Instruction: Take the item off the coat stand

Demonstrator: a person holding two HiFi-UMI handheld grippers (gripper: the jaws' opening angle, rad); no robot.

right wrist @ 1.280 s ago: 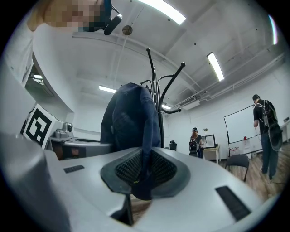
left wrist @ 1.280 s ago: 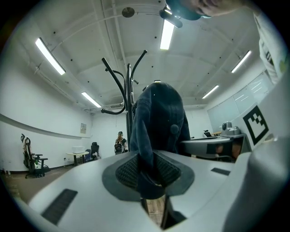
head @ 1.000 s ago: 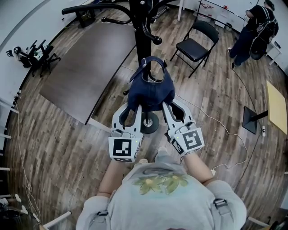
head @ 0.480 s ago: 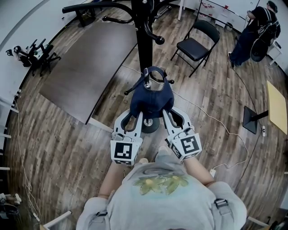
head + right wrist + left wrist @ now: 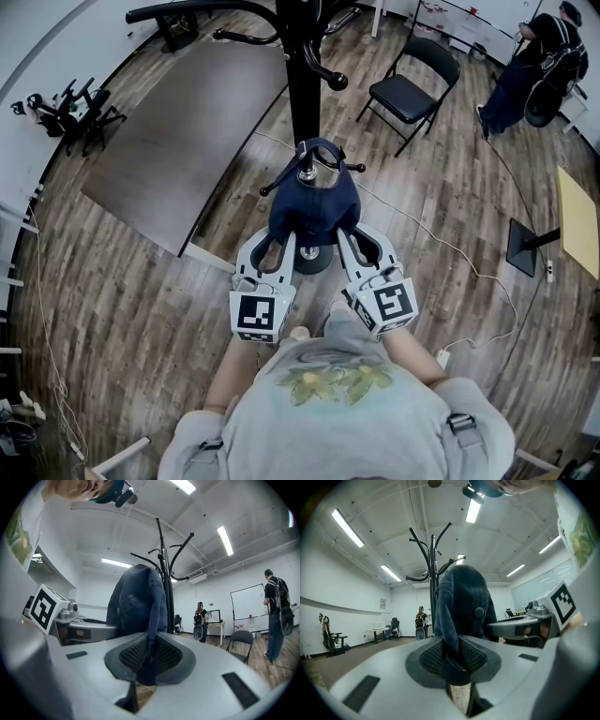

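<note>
A dark blue cap [image 5: 314, 204] hangs between both grippers in front of the black coat stand [image 5: 302, 75]. My left gripper [image 5: 282, 231] is shut on the cap's left edge. My right gripper [image 5: 345, 229] is shut on its right edge. In the left gripper view the cap's cloth [image 5: 461, 602] is pinched between the ribbed pads [image 5: 432, 657]. The right gripper view shows the same: the cap [image 5: 138, 602] rises from the pads [image 5: 161, 654]. A silver knob [image 5: 306, 173] and two short hooks show at the cap's top. Whether the cap touches them I cannot tell.
The stand's round base [image 5: 314, 258] sits on the wood floor below the cap. A grey mat [image 5: 178, 131] lies to the left, a black folding chair [image 5: 410, 89] to the right. A person [image 5: 530, 66] stands at the far right. A white cable [image 5: 450, 253] crosses the floor.
Both grippers and the cap have drawn slightly toward me, away from the stand's pole. The knob and short hooks now show at the cap's top.
</note>
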